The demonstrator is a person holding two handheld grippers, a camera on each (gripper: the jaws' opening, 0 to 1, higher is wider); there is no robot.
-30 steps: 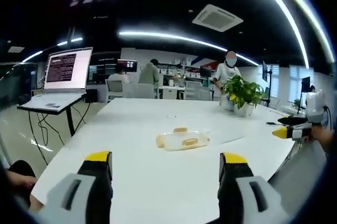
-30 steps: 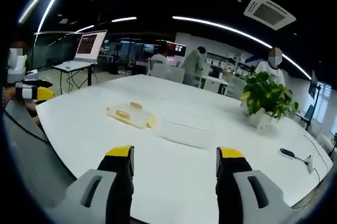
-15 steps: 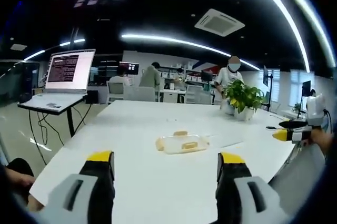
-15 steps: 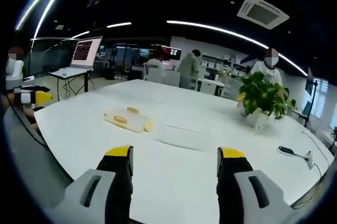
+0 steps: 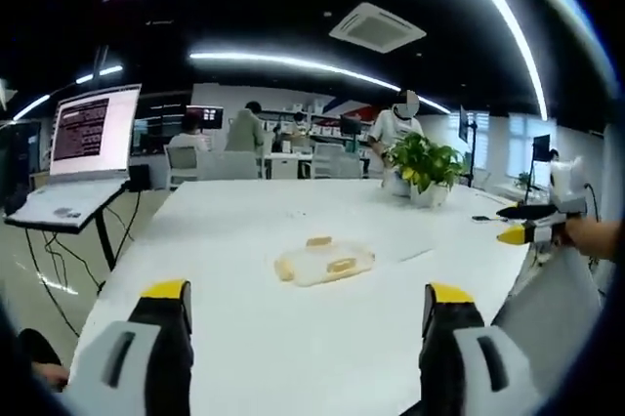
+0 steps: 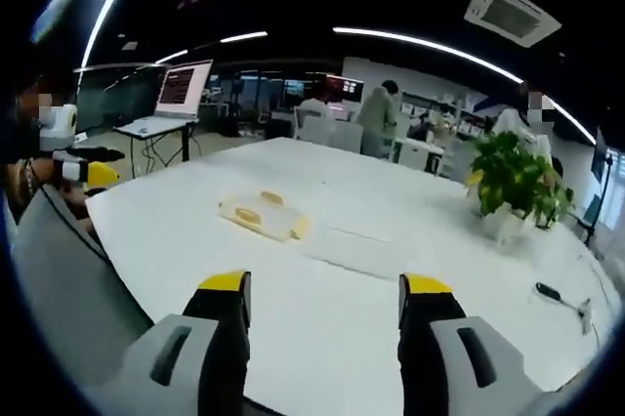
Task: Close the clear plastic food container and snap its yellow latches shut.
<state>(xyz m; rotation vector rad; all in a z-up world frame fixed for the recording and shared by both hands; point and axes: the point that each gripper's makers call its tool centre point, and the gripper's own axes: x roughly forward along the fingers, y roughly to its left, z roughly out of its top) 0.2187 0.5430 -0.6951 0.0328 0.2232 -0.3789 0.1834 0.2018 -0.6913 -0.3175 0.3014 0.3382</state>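
White table [image 5: 293, 328] spans the lower half of both views. Potted plant [image 5: 422, 167] upper right in the left gripper view. Clear food container [image 5: 323, 263] with yellow latches [image 5: 341, 265] at frame centre, far from both grippers. Left gripper [image 5: 308, 313], lower frame: jaws wide apart, nothing held. Right gripper [image 6: 322, 304]: likewise.
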